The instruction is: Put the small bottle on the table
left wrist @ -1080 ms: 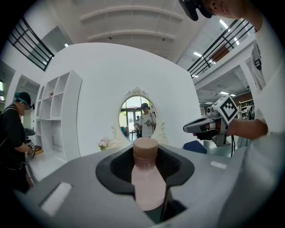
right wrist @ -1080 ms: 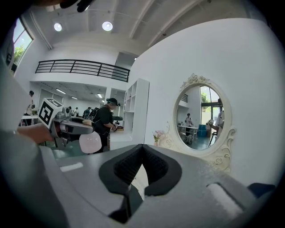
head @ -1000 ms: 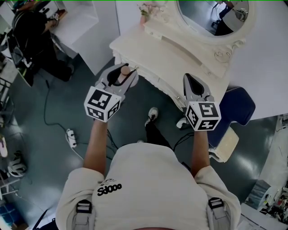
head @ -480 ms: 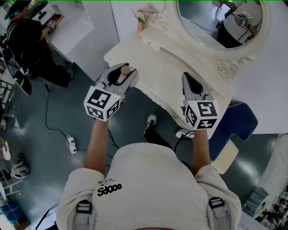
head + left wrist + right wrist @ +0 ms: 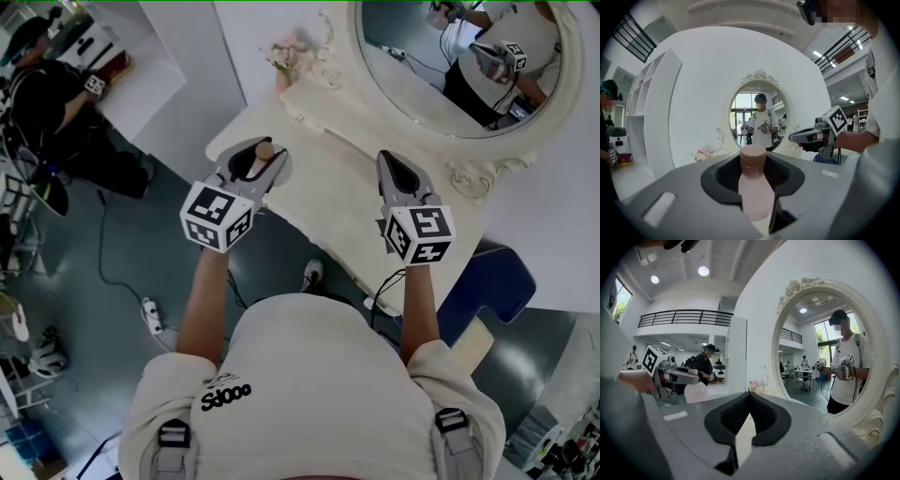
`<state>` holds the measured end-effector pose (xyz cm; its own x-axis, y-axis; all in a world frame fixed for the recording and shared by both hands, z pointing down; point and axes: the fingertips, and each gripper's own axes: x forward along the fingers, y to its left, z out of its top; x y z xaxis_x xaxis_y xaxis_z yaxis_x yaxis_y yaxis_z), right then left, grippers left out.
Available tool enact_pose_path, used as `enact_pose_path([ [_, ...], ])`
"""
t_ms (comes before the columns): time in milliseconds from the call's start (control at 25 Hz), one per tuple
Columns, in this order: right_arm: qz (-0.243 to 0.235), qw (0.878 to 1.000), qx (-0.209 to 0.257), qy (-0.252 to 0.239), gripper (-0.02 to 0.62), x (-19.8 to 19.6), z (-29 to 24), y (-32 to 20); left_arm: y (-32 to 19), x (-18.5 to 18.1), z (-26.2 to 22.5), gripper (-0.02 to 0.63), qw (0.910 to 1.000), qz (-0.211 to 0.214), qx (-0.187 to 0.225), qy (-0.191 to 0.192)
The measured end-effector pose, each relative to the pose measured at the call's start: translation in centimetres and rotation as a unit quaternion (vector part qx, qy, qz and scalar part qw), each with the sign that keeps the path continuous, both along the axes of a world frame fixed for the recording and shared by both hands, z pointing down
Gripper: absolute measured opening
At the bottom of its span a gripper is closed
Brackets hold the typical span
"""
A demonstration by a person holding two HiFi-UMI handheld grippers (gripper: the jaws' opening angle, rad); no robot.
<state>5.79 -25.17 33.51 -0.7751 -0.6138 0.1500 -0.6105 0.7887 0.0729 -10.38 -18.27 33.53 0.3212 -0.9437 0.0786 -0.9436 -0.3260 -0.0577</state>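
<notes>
The left gripper (image 5: 262, 155) is clamped on the small bottle (image 5: 754, 187). Its dark pads press on both sides of the pale pink body, and the brown cap (image 5: 753, 156) stands just past the jaw tips. The bottle sits upright in the grip, or close to it.

Beneath and ahead of these jaws is the near left corner of the cream dressing table (image 5: 328, 141), so the bottle seems to hang over the table's edge, not over its middle. The step in hand looks like the carry-in before the set-down.

To do it well, the gripper should go further forward, away from the rim, so the base lands on flat top with room all round. It should stay short of the flowers (image 5: 286, 56), which stand far ahead and slightly to the right of the jaws, by the round mirror (image 5: 450, 56). The bottle should then come straight down with its base level. The jaws should part only once the base is resting, or a narrow bottle like this may tip.

To the right of the left gripper, well apart from it, the right gripper (image 5: 392, 161) is over the same tabletop. Its jaws are closed together with nothing between them. It is best kept there, out of the bottle's path.
</notes>
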Motion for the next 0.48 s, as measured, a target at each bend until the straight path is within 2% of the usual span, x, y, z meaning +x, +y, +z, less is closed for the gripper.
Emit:
enact_pose_path([
  [240,-0.018,1.000,-0.016,0.005,0.000,-1.1,0.4,-4.0,-5.2,-0.5,1.5,0.152,0.9996,-0.007,-0.025,0.004],
  [480,-0.013,0.999,-0.043,0.025,0.002,-1.2,2.9,-7.1,-9.4,-0.3,4.1,0.151,0.9983,0.006,-0.055,0.020],
])
